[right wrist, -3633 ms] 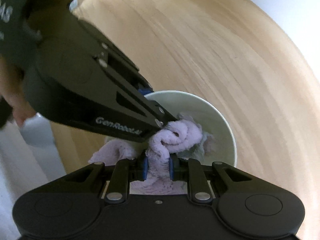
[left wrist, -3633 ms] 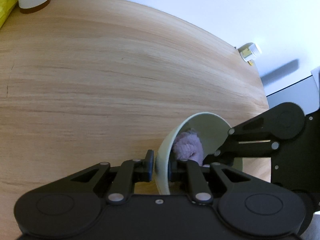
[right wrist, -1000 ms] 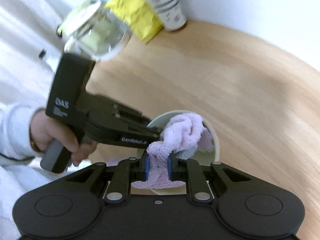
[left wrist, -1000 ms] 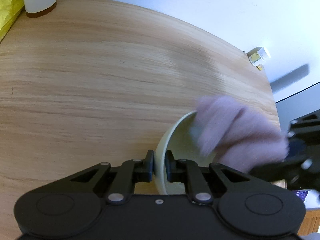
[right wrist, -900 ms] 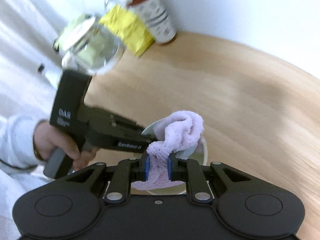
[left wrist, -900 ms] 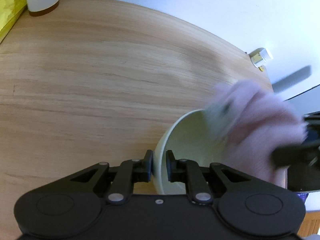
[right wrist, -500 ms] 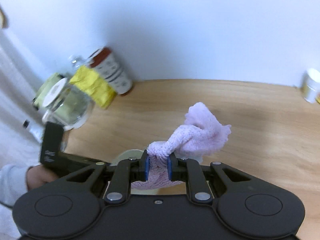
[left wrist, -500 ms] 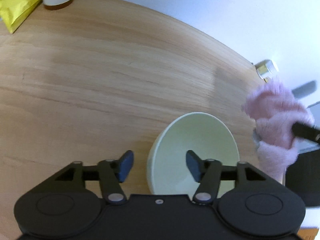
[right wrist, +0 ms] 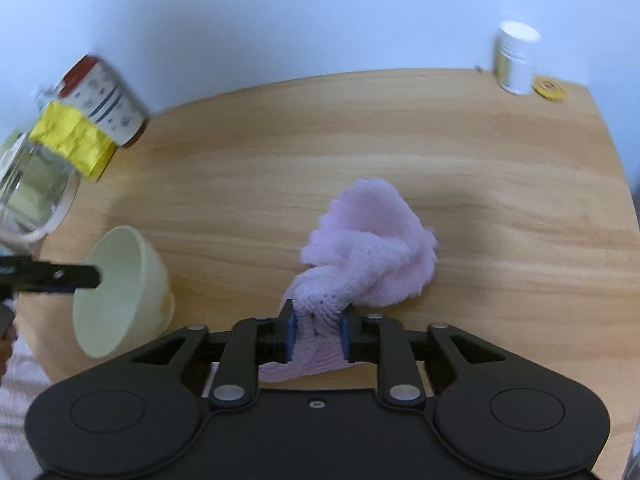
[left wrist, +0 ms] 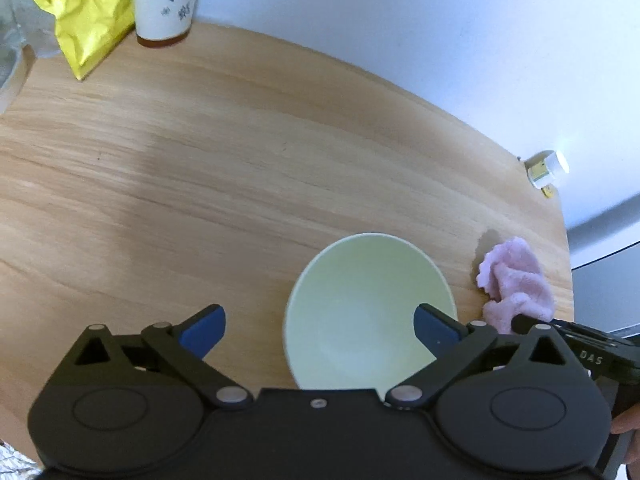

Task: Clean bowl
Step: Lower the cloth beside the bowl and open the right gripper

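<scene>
Between the spread fingers of the left gripper (left wrist: 319,330) sits the pale green bowl (left wrist: 368,312), upright on the wooden table (left wrist: 200,168); the blue pads stand clear of its rim on either side, touching nothing, and the jaws are opening. To the bowl's right the pink cloth (right wrist: 360,264) lies bunched on the wood, its near end between the pads of the right gripper (right wrist: 318,338), which are parting around it; the pads seem to touch its sides yet, though I cannot tell how firmly

By count: one bowl, one cloth, two grippers, one patterned paper cup (left wrist: 166,0), one yellow crumpled bag (left wrist: 86,12), one small white-capped bottle (right wrist: 514,62), one glass jar (right wrist: 30,188)

Only the right wrist view shows the small yellow disc (right wrist: 551,89) beside the bottle, the jar's contents, and the bowl's outer wall with one left finger (right wrist: 60,278) reaching across its mouth. Only the left wrist view looks straight down into the bowl, whose inside looks plain and bare
</scene>
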A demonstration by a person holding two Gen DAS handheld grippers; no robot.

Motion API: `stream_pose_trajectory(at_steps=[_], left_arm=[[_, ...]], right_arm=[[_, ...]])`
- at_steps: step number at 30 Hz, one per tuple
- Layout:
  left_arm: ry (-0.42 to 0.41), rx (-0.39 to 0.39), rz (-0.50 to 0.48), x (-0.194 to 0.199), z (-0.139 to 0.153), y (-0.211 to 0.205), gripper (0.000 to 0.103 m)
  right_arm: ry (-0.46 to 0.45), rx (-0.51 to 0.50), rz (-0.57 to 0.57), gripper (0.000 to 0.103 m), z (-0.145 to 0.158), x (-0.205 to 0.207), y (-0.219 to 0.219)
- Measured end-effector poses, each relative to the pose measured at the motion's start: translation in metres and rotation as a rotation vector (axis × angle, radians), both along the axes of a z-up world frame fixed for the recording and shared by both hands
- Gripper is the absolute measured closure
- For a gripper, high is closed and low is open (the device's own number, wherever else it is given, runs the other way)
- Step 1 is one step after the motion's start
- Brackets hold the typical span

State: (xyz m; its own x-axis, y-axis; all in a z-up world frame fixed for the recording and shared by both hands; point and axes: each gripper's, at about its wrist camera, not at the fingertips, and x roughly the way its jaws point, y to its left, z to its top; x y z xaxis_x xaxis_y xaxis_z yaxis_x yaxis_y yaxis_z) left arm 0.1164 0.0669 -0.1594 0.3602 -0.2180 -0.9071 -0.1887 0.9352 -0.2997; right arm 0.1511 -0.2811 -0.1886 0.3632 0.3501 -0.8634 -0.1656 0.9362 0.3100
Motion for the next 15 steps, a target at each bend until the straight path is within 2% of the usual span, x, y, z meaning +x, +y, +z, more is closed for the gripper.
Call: stream_pose_trajectory(at_steps=[1, 4, 6, 7, 9, 11, 13, 15], left_arm=[[-0.001, 0.015, 0.004, -0.001, 0.002, -0.004, 0.001], [-0.015, 0.026, 0.013, -0.006, 0.009, -0.010, 0.001], [-0.027, 0.022, 0.018, -0.011, 0.014, -0.012, 0.001], [-0.032, 0.019, 0.023, -0.014, 0.017, -0.012, 0.001], [-0.046, 0.016, 0.012, -0.022, 0.027, -0.016, 0.000], [-0.057, -0.004, 0.010, -0.029, 0.035, -0.018, 0.000], [-0.065, -0.029, 0.001, -0.035, 0.040, -0.019, 0.000], [-0.069, -0.002, -0.021, -0.040, 0.048, -0.023, 0.001]], right_arm=[[-0.010, -0.015, -0.008, 0.056, -0.001, -0.001, 0.000], [-0.010, -0.018, -0.018, 0.049, -0.006, -0.002, -0.001], [-0.004, -0.011, -0.025, 0.040, -0.010, -0.003, -0.003], [-0.005, -0.018, -0.029, 0.032, -0.010, -0.005, -0.004], [-0.014, -0.041, -0.042, 0.022, -0.009, -0.009, -0.002], [-0.015, -0.053, -0.068, 0.005, -0.007, -0.015, -0.001], [-0.015, -0.053, -0.097, 0.000, -0.001, -0.025, 0.002], [-0.030, -0.051, -0.121, 0.000, 0.009, -0.036, 0.005]])
